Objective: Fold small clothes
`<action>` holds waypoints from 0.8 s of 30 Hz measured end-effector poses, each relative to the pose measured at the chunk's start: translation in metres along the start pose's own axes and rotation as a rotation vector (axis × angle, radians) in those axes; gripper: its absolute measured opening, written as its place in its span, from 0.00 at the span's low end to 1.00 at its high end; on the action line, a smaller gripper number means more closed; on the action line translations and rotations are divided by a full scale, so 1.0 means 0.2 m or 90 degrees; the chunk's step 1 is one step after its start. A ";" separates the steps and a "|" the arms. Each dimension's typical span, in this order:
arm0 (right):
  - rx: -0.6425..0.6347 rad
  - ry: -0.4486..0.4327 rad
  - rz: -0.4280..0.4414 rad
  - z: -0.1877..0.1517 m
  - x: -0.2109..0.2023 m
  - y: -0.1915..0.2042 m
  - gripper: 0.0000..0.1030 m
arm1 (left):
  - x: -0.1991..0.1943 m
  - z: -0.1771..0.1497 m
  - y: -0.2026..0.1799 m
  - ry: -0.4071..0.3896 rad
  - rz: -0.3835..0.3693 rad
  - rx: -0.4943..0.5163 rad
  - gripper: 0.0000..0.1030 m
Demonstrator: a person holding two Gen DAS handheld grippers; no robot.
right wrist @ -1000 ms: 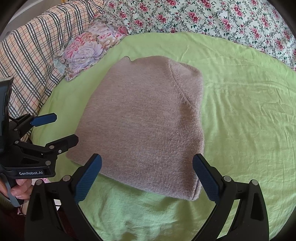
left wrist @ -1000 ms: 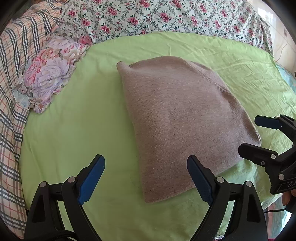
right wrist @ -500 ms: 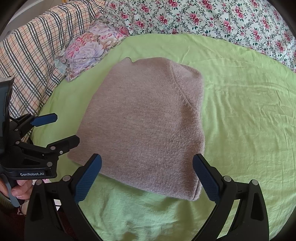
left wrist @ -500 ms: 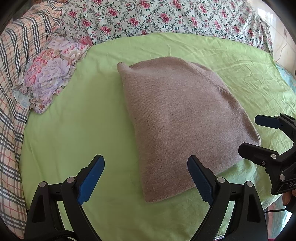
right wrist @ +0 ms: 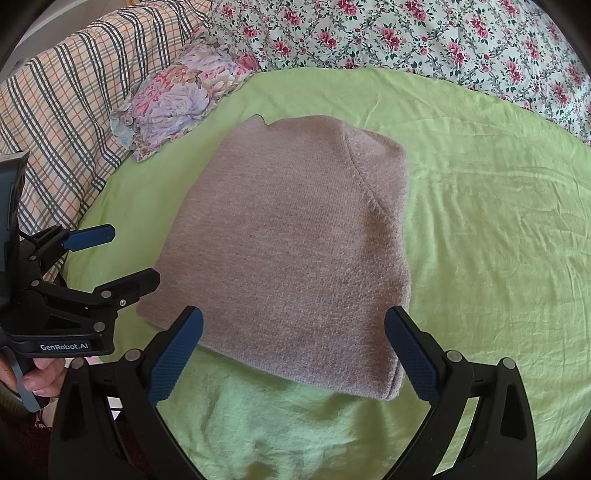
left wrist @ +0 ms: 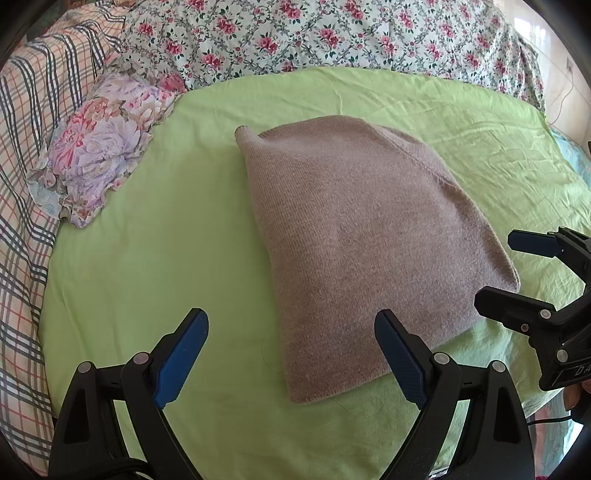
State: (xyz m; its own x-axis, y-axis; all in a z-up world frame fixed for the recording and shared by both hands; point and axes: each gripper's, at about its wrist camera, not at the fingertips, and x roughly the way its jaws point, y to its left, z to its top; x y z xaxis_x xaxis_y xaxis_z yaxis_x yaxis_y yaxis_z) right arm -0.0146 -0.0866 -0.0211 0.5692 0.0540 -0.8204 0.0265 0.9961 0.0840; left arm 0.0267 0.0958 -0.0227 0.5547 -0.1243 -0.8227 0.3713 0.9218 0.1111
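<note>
A taupe knit garment [left wrist: 362, 236], folded into a thick flat bundle, lies on the green sheet [left wrist: 155, 258]. It also shows in the right wrist view [right wrist: 295, 251]. My left gripper [left wrist: 291, 354] is open and empty, hovering over the garment's near left corner. My right gripper [right wrist: 293, 350] is open and empty over the garment's near edge. Each gripper shows in the other's view: the right one [left wrist: 517, 273] at the garment's right corner, the left one [right wrist: 122, 254] at its left corner.
A floral pillow [left wrist: 99, 147] lies at the far left of the sheet. A plaid blanket [left wrist: 22, 184] runs along the left side. A rose-print quilt [left wrist: 332, 33] lies behind. The sheet's near edge drops off below the grippers.
Both grippers have stayed nearly still, open and empty. The view has drifted very slightly; the garment has not moved.
</note>
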 end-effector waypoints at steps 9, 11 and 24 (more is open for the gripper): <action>-0.001 -0.001 0.001 0.00 0.00 -0.01 0.96 | -0.01 0.01 0.00 -0.002 0.000 0.001 0.89; -0.001 -0.001 0.001 0.01 -0.01 0.00 0.96 | -0.01 0.01 0.00 -0.002 -0.001 0.001 0.89; -0.012 -0.009 0.002 0.08 -0.01 0.00 0.96 | -0.01 0.04 -0.02 -0.007 -0.006 -0.001 0.90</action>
State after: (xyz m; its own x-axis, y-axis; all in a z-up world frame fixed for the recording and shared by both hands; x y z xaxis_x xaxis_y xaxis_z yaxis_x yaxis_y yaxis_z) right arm -0.0021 -0.0885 -0.0105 0.5806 0.0560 -0.8123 0.0095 0.9971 0.0755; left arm 0.0309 0.0894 -0.0175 0.5591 -0.1365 -0.8178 0.3757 0.9210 0.1032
